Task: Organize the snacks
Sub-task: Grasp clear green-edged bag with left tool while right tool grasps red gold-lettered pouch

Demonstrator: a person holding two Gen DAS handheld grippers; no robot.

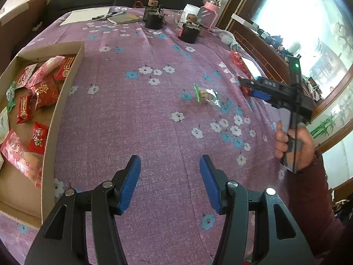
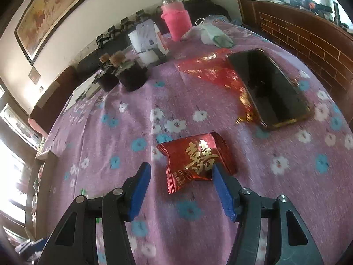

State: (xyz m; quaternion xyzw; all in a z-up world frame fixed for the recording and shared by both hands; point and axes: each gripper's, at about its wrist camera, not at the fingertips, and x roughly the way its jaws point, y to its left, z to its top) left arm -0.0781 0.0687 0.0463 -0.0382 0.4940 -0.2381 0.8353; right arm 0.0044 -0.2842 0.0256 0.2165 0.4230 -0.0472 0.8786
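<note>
Right gripper (image 2: 182, 177) hovered low over the red candy (image 2: 194, 160) on the desk (image 2: 123, 137), jaws released, nothing pinched. The candy sat off-centre between the pads: its right edge looked close to, maybe touching, the right pad; the left pad stood well apart from it. Left gripper (image 1: 169, 176) hung over bare cloth, jaws released, empty, just beside the box (image 1: 66, 88) that already held several red packs.

Risks, as I judged them:
- A close from this offset would likely push the candy sideways before it clamped, or catch only the crimped wrapper end, which could slip out.
- The foil looked slick; a shallow grip might drop it on the way to the box.
- The phone (image 2: 271, 88) and a red foil sheet (image 2: 211, 70) lay near, behind the candy; an overshoot could nudge them.
- A green-clear candy (image 1: 206, 95) lay loose mid-desk, between the candy and the box; a low carry might sweep it.
</note>
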